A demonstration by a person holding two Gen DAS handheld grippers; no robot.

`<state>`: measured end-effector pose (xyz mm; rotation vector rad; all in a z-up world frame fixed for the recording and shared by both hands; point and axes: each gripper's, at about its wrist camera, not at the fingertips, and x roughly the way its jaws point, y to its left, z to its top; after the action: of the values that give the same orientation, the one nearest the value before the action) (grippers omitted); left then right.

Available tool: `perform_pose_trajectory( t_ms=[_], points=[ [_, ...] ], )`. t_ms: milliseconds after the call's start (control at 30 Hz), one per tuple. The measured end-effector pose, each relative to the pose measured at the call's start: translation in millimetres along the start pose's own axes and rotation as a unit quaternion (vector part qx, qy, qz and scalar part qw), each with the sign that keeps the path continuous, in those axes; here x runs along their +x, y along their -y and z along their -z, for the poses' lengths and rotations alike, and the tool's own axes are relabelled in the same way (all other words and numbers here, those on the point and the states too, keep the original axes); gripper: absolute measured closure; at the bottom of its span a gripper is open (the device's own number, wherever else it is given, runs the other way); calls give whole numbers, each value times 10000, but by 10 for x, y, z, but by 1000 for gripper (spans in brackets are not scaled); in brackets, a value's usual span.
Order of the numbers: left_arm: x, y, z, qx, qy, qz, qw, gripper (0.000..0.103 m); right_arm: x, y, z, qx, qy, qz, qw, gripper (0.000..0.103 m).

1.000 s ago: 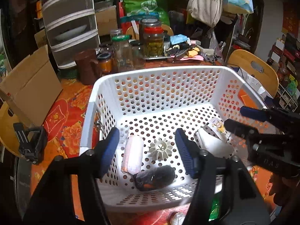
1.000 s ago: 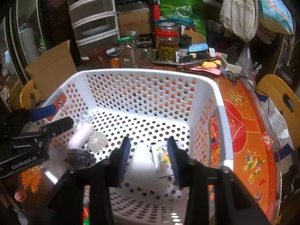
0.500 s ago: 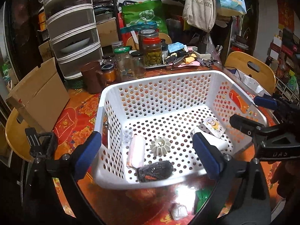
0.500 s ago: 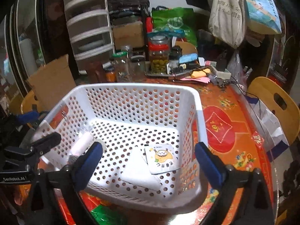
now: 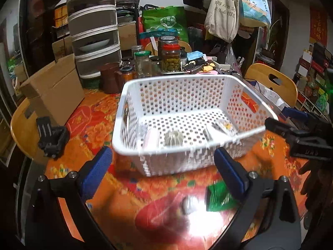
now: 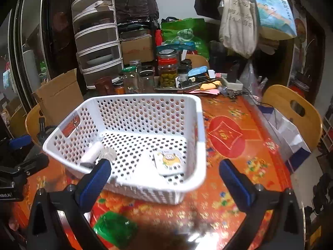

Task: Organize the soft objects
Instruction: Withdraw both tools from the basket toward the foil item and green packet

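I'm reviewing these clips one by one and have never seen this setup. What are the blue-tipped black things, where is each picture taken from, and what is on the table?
No robot here: a person holds one pair of tongs in each hand, with a camera on each looking along the fingers. One picture looks out from the left tongs, the other from the right tongs. Both are open and hold nothing. On the orange patterned table stands a white perforated basket holding a pale roll, a ridged round piece and a cartoon-printed packet. A green packet lies outside, near the tongs. Jars crowd the far side.
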<state>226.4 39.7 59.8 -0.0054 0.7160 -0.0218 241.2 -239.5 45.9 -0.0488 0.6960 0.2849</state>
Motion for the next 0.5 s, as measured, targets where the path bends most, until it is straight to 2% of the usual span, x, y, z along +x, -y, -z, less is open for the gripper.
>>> perform_pose_trajectory(
  t_ms=[167,367,500],
  points=[
    [81,-82,407,-312,-181,156,9992,4,-119,90,297,149,-44,-32,9999,0],
    [354,-71,718,-365,-452,207,9981,4,46,81,695,245,-479,-156,9984,0],
    [528,-1,821,-325,-576,212,9976,4,187,-25,890,96,-733,-260,9969,0]
  ],
)
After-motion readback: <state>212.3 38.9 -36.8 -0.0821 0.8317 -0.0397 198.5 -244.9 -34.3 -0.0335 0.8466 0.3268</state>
